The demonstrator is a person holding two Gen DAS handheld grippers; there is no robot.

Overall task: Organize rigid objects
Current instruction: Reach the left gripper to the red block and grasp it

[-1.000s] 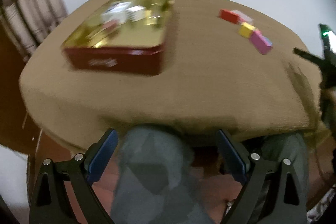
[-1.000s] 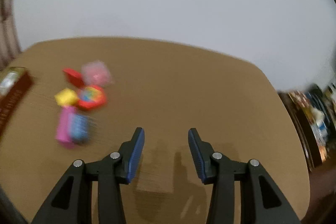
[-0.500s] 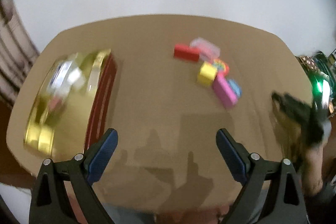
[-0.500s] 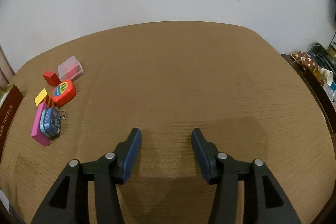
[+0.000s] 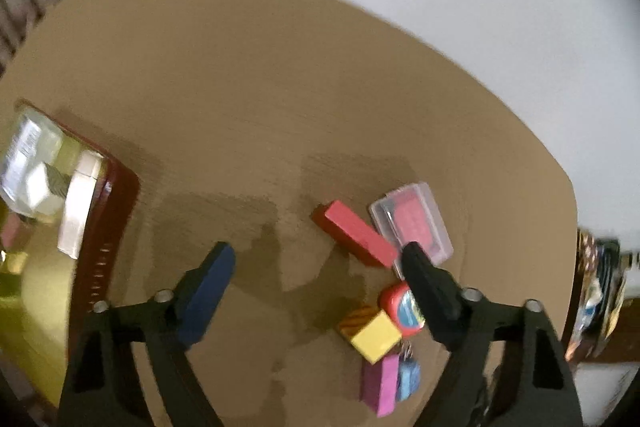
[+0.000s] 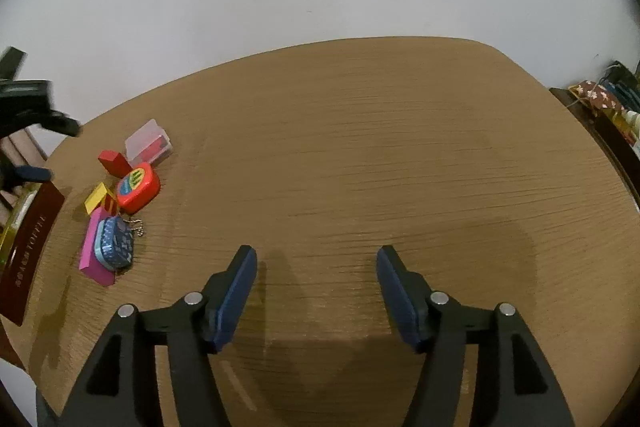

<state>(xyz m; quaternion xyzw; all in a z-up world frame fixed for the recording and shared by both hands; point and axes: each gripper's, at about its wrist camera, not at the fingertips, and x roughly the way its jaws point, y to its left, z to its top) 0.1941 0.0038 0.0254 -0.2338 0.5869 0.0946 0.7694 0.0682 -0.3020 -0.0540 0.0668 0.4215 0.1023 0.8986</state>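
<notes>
The left gripper (image 5: 316, 267), jaws apart but just closing in with nothing between them, hangs right by the red block (image 5: 356, 233), lying slantwise beside its right finger, while the empty, just-opening right gripper (image 6: 316, 267) sits well off.

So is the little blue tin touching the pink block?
Touching. In the right wrist view the blue tin lies partly on the pink block, with no gap between them.
</notes>
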